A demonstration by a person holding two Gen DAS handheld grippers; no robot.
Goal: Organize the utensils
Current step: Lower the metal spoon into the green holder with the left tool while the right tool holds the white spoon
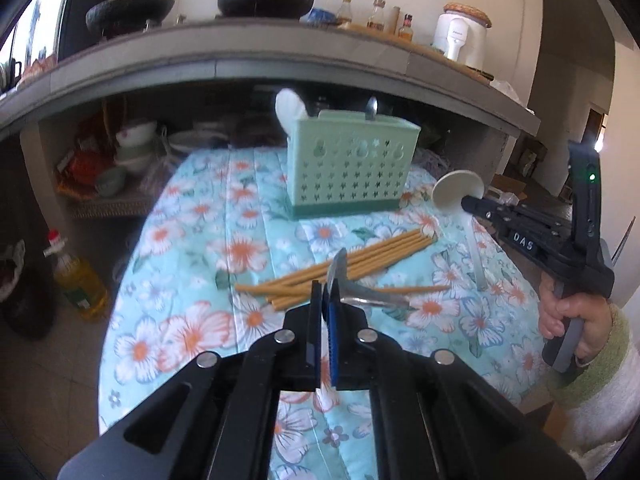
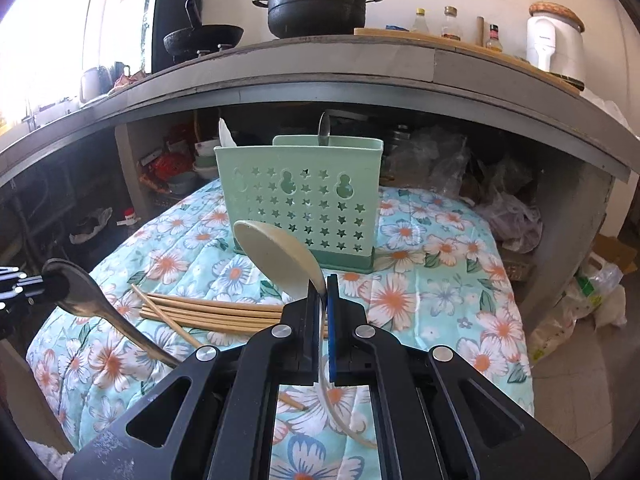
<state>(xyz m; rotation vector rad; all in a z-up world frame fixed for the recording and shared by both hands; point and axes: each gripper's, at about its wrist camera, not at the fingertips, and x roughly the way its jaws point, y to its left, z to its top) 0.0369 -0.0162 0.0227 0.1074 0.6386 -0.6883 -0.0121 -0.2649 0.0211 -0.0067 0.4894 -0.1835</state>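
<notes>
My left gripper [image 1: 327,294] is shut on a metal spoon [image 1: 362,296], lifted off the table, its bowl up and its handle trailing to the right. My right gripper [image 2: 323,292] is shut on the neck of a cream plastic spoon [image 2: 276,256], also lifted. A mint-green perforated caddy [image 2: 304,200] stands upright at the back of the table. A white spoon [image 2: 226,132] and a metal utensil [image 2: 324,126] stick out of it. Several wooden chopsticks [image 1: 348,268] lie loose on the cloth in front of the caddy, between both grippers.
The round table wears a floral quilted cloth [image 1: 192,328]. A grey counter ledge [image 2: 320,76] overhangs the table's far side, carrying pots and bottles. Bowls and bags crowd the space under it. An oil bottle [image 1: 78,276] stands on the floor to the left.
</notes>
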